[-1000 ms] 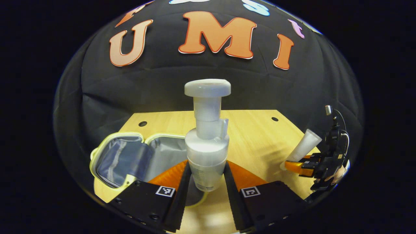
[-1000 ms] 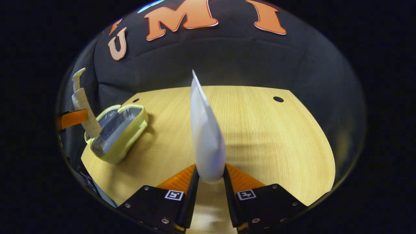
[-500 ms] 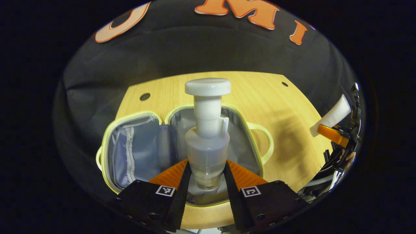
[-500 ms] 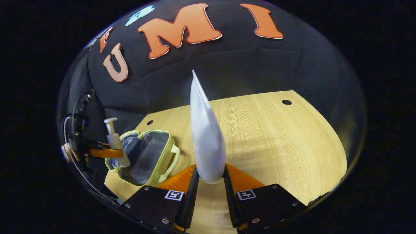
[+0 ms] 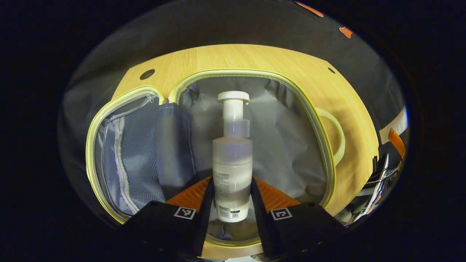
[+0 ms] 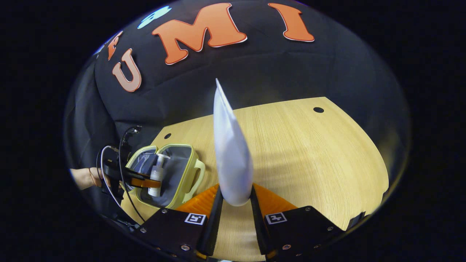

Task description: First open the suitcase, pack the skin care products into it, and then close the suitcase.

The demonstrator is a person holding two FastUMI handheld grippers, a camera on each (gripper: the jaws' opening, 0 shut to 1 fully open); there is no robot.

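Left gripper view, near to far. The left gripper (image 5: 232, 198) is clamped on a pump bottle (image 5: 232, 171), both fingers (image 5: 196, 191) pressing its lower body. The bottle points away from the camera, its pump head at the far end, and it hangs over the right half of the open suitcase (image 5: 329, 171). Whether it touches the grey lining cannot be told. The suitcase lies opened flat on the worktop (image 5: 233, 58): a left half with a mesh pocket (image 5: 134, 153) and zip, a right half with bare lining, a pale yellow rim round both. A handle (image 5: 336, 134) juts from the right half's outer side. Beyond it lie bare wood and two holes near the worktop's far edge. At the right margin a part of the right gripper (image 5: 395, 136) appears with the end of a white tube (image 5: 397, 125).

Right gripper view, near to far. The right gripper (image 6: 233, 203) is closed on the tube (image 6: 231, 153), whose rounded end sits between the fingers and whose flat crimped end points away, held above the worktop (image 6: 309, 160). Toward the worktop's near left corner sits the suitcase (image 6: 182, 182), with the left gripper (image 6: 143, 182) holding the bottle (image 6: 156, 174) low inside its open right half. A hand (image 6: 85, 177) grips that tool at the left margin.
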